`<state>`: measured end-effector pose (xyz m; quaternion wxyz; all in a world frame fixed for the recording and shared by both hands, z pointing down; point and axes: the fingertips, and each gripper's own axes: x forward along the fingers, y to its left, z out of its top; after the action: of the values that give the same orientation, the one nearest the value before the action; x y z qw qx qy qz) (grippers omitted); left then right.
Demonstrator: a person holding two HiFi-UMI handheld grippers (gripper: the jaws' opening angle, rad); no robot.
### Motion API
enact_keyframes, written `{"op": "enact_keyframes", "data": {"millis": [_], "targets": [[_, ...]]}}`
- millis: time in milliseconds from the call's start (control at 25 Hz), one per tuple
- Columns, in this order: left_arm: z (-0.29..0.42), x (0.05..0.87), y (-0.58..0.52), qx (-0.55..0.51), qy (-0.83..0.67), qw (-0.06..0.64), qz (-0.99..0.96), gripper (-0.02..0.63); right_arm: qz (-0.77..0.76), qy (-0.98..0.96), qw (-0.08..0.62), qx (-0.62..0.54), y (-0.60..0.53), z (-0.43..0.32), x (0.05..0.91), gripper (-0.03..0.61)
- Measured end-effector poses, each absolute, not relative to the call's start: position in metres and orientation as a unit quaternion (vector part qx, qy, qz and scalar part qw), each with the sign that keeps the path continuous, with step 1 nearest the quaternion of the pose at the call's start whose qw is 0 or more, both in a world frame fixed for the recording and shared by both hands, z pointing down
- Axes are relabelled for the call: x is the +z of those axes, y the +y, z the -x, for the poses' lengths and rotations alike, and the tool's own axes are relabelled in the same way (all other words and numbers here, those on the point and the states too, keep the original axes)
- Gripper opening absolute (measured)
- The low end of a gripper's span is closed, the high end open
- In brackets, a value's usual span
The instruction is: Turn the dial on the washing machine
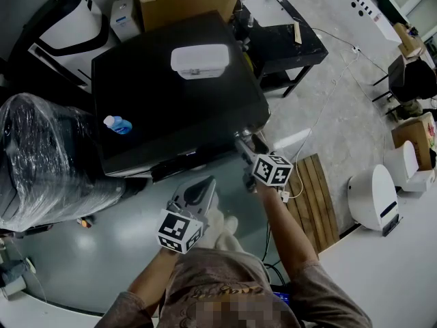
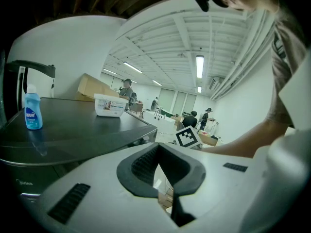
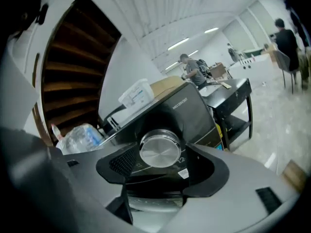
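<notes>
Approach to the dial, with the grip not yet made.
On the black washing machine (image 1: 171, 108), the round silver dial (image 3: 159, 151) sits at the right end of the front panel. The right gripper (image 1: 246, 149) is held up to that corner. Its own view shows the jaws spread wide with the dial framed squarely between them, and neither pad appears to press on its rim. The left gripper (image 1: 205, 186) hangs back below the machine's front edge, tips together on nothing. The step in hand looks like lining up on the dial. The next move would call for easing the right gripper forward until the pads flank the rim, closing them evenly on it, then rolling the wrist about the dial's axis without sliding off the smooth metal.
</notes>
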<state>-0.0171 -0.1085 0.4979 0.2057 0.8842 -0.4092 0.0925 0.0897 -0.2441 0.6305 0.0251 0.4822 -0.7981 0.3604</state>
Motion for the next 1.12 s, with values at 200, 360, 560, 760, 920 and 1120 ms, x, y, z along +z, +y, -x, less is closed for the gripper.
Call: {"op": "enact_keyframes", "data": {"millis": [200, 360, 560, 760, 920, 1120], "targets": [[0.017, 0.499, -0.106, 0.095, -0.411, 0.206, -0.883, -0.008, -0.472, -0.838, 0.157, 0.223, -0.240, -0.079, 0.630, 0.273], [0.018, 0.499, -0.107, 0.096, -0.413, 0.205, -0.882, -0.008, -0.473, -0.843, 0.204, 0.158, -0.242, -0.076, 0.628, 0.273], [0.019, 0.498, -0.108, 0.096, -0.417, 0.204, -0.880, -0.008, -0.479, -0.835, 0.236, 0.133, -0.245, -0.079, 0.633, 0.265], [0.018, 0.498, -0.110, 0.097, -0.418, 0.206, -0.880, -0.008, -0.480, -0.836, 0.218, 0.152, -0.246, -0.080, 0.632, 0.264], [0.017, 0.499, -0.108, 0.097, -0.415, 0.207, -0.881, -0.008, -0.476, -0.839, 0.186, 0.188, -0.244, -0.080, 0.631, 0.264], [0.015, 0.501, -0.107, 0.098, -0.412, 0.208, -0.882, -0.008, -0.470, -0.837, 0.143, 0.241, -0.244, -0.082, 0.632, 0.264]]}}
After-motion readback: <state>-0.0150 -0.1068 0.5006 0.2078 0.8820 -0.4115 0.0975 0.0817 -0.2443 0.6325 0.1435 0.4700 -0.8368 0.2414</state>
